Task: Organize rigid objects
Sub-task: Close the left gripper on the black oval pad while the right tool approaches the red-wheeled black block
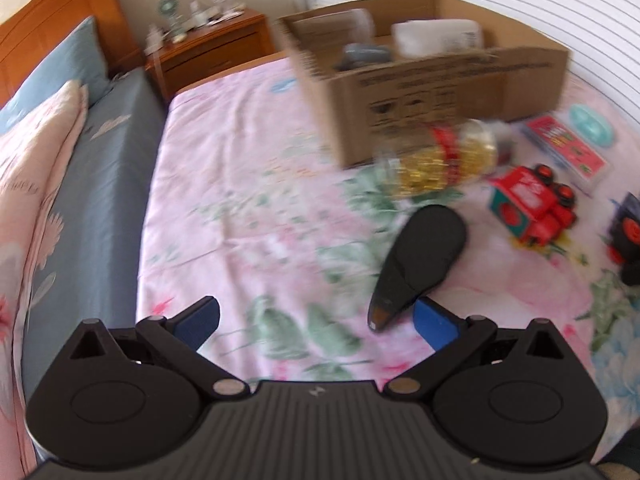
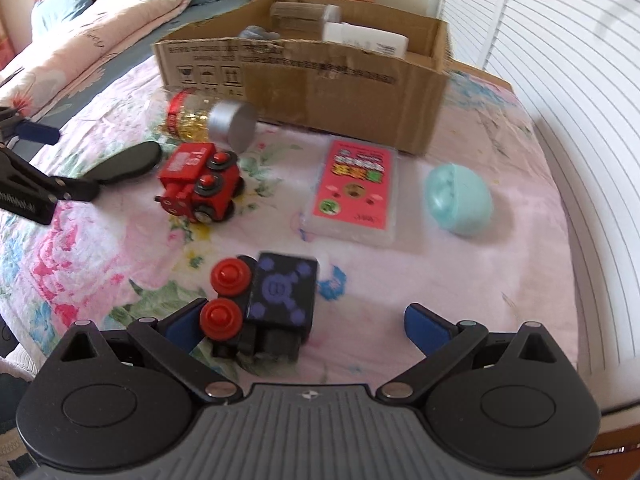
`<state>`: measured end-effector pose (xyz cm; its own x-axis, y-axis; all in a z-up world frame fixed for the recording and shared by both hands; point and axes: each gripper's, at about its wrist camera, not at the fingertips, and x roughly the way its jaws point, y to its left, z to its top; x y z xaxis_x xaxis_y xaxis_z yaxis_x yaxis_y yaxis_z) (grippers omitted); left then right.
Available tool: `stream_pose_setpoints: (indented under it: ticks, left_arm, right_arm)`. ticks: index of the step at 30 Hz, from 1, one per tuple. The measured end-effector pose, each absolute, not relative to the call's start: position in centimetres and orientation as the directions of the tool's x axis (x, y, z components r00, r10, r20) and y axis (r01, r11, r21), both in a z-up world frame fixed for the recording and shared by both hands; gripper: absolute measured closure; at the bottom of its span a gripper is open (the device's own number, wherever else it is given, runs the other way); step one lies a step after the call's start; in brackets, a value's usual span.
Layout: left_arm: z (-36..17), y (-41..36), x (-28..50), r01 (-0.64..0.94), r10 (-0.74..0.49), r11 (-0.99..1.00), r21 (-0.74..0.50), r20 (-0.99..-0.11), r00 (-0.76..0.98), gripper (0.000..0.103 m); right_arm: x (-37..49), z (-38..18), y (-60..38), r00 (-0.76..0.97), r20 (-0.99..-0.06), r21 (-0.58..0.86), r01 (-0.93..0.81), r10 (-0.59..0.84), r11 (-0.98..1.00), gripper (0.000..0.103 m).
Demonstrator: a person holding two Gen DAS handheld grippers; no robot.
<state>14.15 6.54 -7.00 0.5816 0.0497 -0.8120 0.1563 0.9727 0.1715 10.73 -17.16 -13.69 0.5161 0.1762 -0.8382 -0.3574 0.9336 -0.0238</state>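
**On the floral bedspread: both grippers spread wide, nothing held**

Across the lower half of the left wrist view, the left gripper (image 1: pixel 318 322) hangs over the pink floral bedspread (image 1: pixel 240 184) with its jaws wide apart and nothing between them; a flat black paddle-shaped object (image 1: pixel 420 252) lies just beyond its right-hand blue pad (image 1: pixel 436 326), its narrow end close to that pad, though contact cannot be told; right of centre, a clear jar with gold contents and a red band (image 1: pixel 436 160) lies on its side against the cardboard box (image 1: pixel 460 92), which fills the upper centre and holds a few blurred items; a red toy engine (image 1: pixel 528 204) sits at the right, a pink card pack (image 1: pixel 564 148) above it.

Low in the right wrist view, the right gripper (image 2: pixel 304 322) is likewise open wide and empty; a black toy car with red wheels (image 2: pixel 264 304) lies tipped between its fingers, nearer the left-hand pad (image 2: pixel 184 326); the red engine (image 2: pixel 200 182) is at centre left, the jar (image 2: pixel 208 118) above it, the pink pack (image 2: pixel 352 192) in the middle, a mint egg-shaped case (image 2: pixel 458 200) at the right; the box (image 2: pixel 304 80) stands across the upper centre, near the white louvred doors (image 2: pixel 560 60); the left gripper's tip shows at the left edge.
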Motion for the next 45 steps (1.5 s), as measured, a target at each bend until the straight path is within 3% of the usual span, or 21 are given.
stream_pose_setpoints:
  ticks: [10, 19, 38, 45]
  left_arm:
    - [-7.0, 7.8, 15.4, 0.056, 0.081, 0.989, 0.134, -0.827, 0.556, 0.001]
    - [-5.9, 5.7, 14.1, 0.078, -0.081, 0.996, -0.048, -0.852, 0.517, 0.001]
    - [-7.4, 2.9, 15.2, -0.181, 0.029, 0.981, -0.076, -0.854, 0.519, 0.001]
    - [-7.9, 1.7, 16.2, -0.214, 0.100, 0.977, -0.021, -0.837, 0.539, 0.002]
  right_arm:
    - [10.7, -13.7, -20.7, 0.538, -0.840, -0.045, -0.203, 0.073, 0.978, 0.000]
    - [10.5, -13.8, -20.2, 0.554, -0.825, -0.036, -0.246, 0.110, 0.969, 0.000]
    - [9.4, -14.5, -21.2, 0.623, -0.750, -0.015, -0.353, 0.223, 0.935, 0.000]
    - [9.4, -14.6, -21.5, 0.622, -0.741, -0.013, -0.388, 0.252, 0.921, 0.000]
